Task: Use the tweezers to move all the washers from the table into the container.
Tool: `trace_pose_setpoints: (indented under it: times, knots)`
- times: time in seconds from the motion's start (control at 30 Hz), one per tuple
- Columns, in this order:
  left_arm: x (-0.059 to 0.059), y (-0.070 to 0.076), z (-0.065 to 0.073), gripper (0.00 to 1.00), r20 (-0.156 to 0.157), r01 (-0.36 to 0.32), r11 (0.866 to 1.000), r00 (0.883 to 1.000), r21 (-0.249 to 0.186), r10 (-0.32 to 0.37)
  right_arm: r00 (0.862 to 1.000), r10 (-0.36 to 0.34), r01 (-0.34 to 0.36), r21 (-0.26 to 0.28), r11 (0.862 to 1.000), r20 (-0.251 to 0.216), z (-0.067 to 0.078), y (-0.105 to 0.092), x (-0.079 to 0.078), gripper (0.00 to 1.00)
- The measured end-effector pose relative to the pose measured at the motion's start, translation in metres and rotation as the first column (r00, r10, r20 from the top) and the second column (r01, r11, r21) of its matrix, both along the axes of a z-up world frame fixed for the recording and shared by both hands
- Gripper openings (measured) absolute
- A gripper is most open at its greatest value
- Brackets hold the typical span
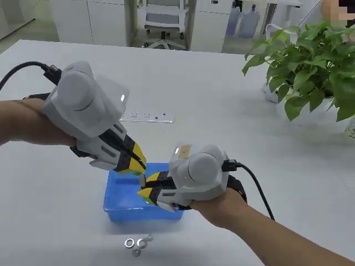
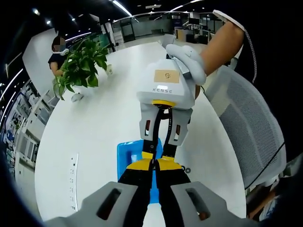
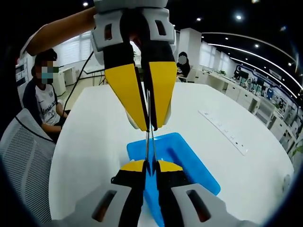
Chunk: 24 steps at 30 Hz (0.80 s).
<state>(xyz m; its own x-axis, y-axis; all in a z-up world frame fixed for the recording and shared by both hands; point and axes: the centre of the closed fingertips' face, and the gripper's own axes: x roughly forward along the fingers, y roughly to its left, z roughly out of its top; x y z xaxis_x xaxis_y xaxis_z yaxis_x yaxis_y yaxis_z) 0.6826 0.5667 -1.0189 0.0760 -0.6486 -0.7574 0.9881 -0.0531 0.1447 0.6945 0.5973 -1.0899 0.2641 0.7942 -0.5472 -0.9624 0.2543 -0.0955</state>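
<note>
The left gripper [image 1: 136, 164] and the right gripper [image 1: 146, 186] meet tip to tip, pointing at each other, just above the blue rectangular plastic container [image 1: 116, 206] on the white desk [image 1: 222, 105]. In the right gripper view the thin metal tweezers [image 3: 149, 142] run straight from one pair of yellow jaws to the other. The right gripper's jaws are pressed together on one end of the tweezers. The left gripper's jaws, facing it, are closed to a narrow slit with the other end of the tweezers between them. The container lies directly below both sets of tips, and the grippers hide most of its inside. The small silver metal washers [image 1: 136, 243] lie in a tight cluster on the desk outside the container's near wall, below the right gripper's body and apart from both grippers' tips.
</note>
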Motion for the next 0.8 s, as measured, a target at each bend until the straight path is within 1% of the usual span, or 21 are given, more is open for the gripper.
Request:
trace_pose_setpoints:
  times: [0.23,0.4,0.7,0.8]
  knots:
    - [-0.014,0.002,0.003,0.06,-0.006,0.005,1.000,1.000,0.004,-0.005,1.000,0.016,-0.016,-0.005,1.000,0.004,0.003,0.003,-0.014,0.10]
    - [-0.022,0.002,0.002,0.06,-0.008,0.008,1.000,1.000,0.006,-0.008,1.000,0.024,-0.024,-0.010,1.000,0.002,0.002,0.004,-0.021,0.10]
    - [-0.037,0.003,-0.005,0.06,-0.007,0.016,1.000,1.000,0.017,-0.016,0.999,0.037,-0.037,-0.021,0.999,-0.007,-0.005,0.004,-0.036,0.10]
    - [-0.041,0.003,-0.009,0.06,-0.013,0.016,1.000,1.000,0.021,-0.016,0.999,0.044,-0.045,-0.032,0.998,-0.010,-0.008,0.004,-0.041,0.10]
